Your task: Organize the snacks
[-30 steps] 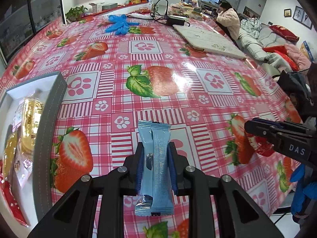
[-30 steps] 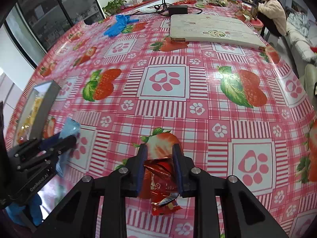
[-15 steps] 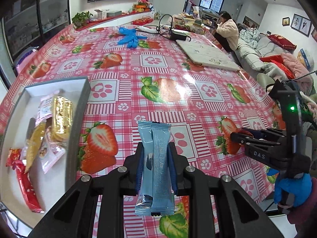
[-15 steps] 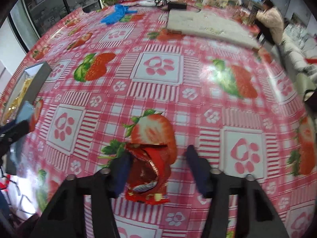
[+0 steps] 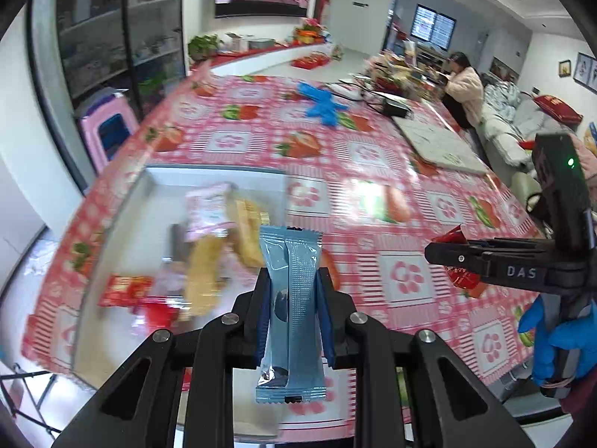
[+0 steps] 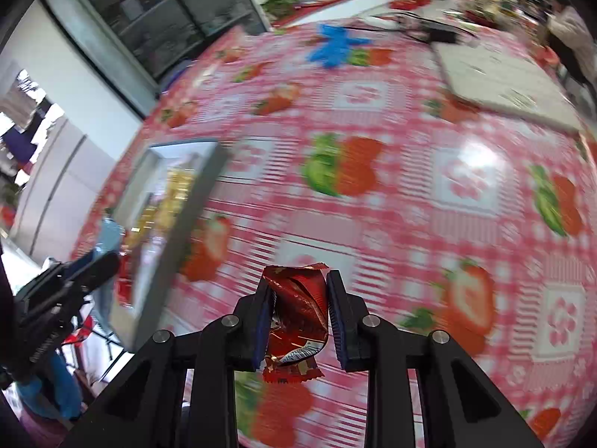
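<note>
My left gripper [image 5: 294, 275] is shut on a light blue snack packet [image 5: 291, 246] that stands upright between its pads, held above the near right part of the grey tray [image 5: 209, 173]. The tray holds several snack packets [image 5: 209, 205]. In the left wrist view my right gripper [image 5: 436, 252] hovers at the right with a red snack packet [image 5: 449, 233]. In its own view the right gripper [image 6: 298, 283] has its jaws closing on the crumpled red snack packet [image 6: 298, 310], lifted off the tablecloth. The tray [image 6: 201, 194] and left gripper [image 6: 104, 261] lie to its left.
The table carries a pink strawberry tablecloth [image 5: 373, 201]. A pair of blue gloves [image 5: 322, 102], a white board [image 5: 436, 143] and cables lie at the far end. A pink stool [image 5: 106, 130] stands left of the table. A person [image 5: 462, 89] sits at the far right.
Both grippers have risen and moved left toward the tray, which now lies under the left one. The right jaws opened briefly around the red packet, then closed on it and lifted it.
</note>
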`<state>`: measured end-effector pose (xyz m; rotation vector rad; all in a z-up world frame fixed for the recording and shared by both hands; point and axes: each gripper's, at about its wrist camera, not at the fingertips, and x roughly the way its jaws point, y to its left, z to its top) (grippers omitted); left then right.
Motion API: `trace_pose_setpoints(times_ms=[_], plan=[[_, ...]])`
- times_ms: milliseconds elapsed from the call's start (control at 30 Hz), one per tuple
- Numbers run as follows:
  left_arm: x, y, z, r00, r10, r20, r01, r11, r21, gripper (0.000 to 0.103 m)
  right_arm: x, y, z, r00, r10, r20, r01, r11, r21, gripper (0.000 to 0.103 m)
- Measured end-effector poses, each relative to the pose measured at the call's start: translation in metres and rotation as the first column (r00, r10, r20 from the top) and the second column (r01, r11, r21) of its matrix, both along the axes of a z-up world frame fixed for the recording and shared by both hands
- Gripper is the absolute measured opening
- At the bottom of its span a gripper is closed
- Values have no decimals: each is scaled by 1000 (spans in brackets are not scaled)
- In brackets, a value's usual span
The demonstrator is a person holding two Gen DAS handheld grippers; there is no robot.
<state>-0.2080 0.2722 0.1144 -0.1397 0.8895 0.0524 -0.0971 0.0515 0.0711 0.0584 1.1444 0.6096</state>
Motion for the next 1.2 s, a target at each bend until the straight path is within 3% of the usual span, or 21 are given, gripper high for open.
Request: trace_pose_setpoints(times_ms=[267,433,533,600,667,733,767,800,833,867,967,1100,1200], plan=[[-14,68,-25,989,135,-53,-136,991,-4,25,-9,122,19,979,204,-20,-202,977,67,29],[-18,87,-53,982,155,-110,-159,987,-26,26,-19,186,0,945,316,-81,-311,948,64,29],[-14,91,-66,977,163,-138,-169,985,-29,28,-12,210,-23,936,320,-147,-319,947,33,29],[-12,95,-68,974,178,-142,-183,983,-27,44,-1,220,-34,939,298,-173,-302,953,6,29],[-11,96,-67,972,194,-134,-199,980,-19,87,10,227,-38,940,291,-179,-299,954,-23,30],[-13,97,-65,972,209,-105,-211,977,-13,89,15,234,-35,936,301,-183,-314,948,-45,30],[-12,98,-65,972,207,-113,-210,978,-14,89,15,237,-31,935,310,-172,-326,943,-72,34],[-10,98,-68,970,200,-136,-205,978,-23,90,13,238,-28,934,320,-157,-337,937,-93,62],[-9,99,-70,969,199,-149,-205,978,-29,90,10,240,-22,933,336,-130,-352,928,-125,79],[-10,99,-71,966,203,-159,-210,977,-27,91,6,241,-17,933,346,-99,-358,921,-155,103],[-15,94,-70,967,213,-143,-217,976,-11,101,-1,241,-5,930,366,-27,-362,906,-220,103],[-27,92,-57,965,248,-80,-249,969,2,103,-3,235,-5,927,371,-58,-375,903,-209,103],[-32,97,-49,963,260,-66,-263,963,-53,103,-5,230,-5,924,378,-58,-381,898,-219,103]])
